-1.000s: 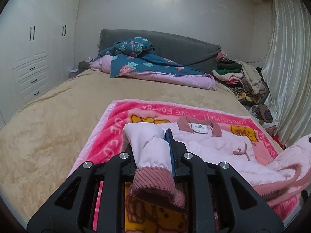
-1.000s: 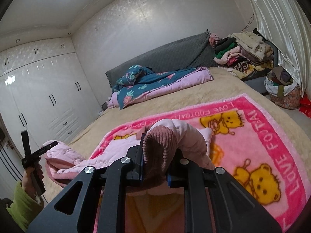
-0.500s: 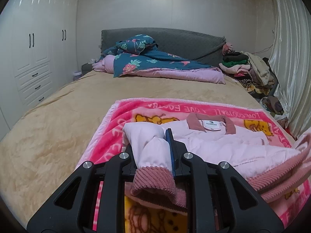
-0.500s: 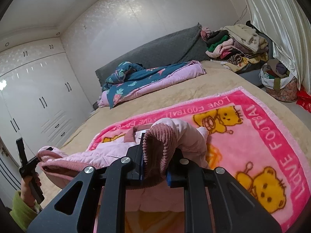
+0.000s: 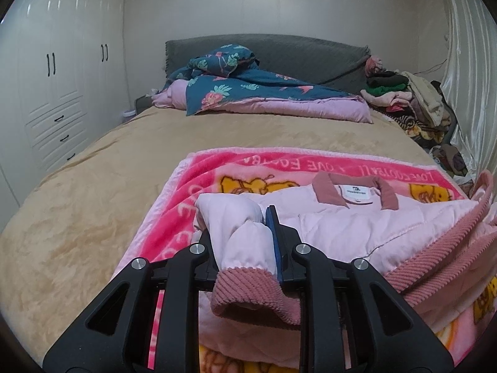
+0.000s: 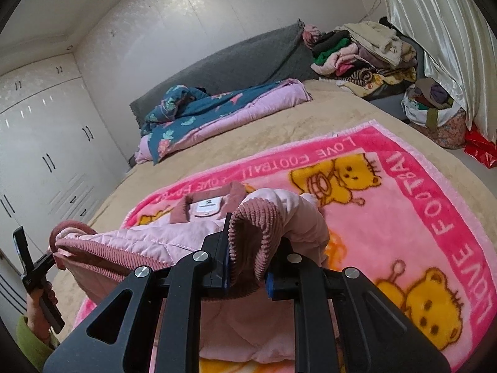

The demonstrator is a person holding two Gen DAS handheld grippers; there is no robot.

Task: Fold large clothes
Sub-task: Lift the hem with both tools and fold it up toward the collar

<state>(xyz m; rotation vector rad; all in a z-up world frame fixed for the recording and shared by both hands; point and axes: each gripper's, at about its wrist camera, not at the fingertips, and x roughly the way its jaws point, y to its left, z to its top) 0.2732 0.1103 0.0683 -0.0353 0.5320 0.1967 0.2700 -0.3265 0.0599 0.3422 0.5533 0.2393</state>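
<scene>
left hand-held gripper (image 5: 242,242): clenched on jacket (image 5: 357,227) cuff | right hand-held gripper (image 6: 248,261): clenched on other cuff | jacket: collar end lying on pink blanket (image 6: 403,186) on bed (image 5: 93,186), hem lifted between the two | risk: uneven pull may skew the fold; bulky cuffs could slip free, dropping the hem

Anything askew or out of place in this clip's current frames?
Nothing odd with the fold itself: both grippers clamp a ribbed cuff of the pink jacket over the pink blanket. Only the clothes pile beside the headboard looks untidy.
</scene>
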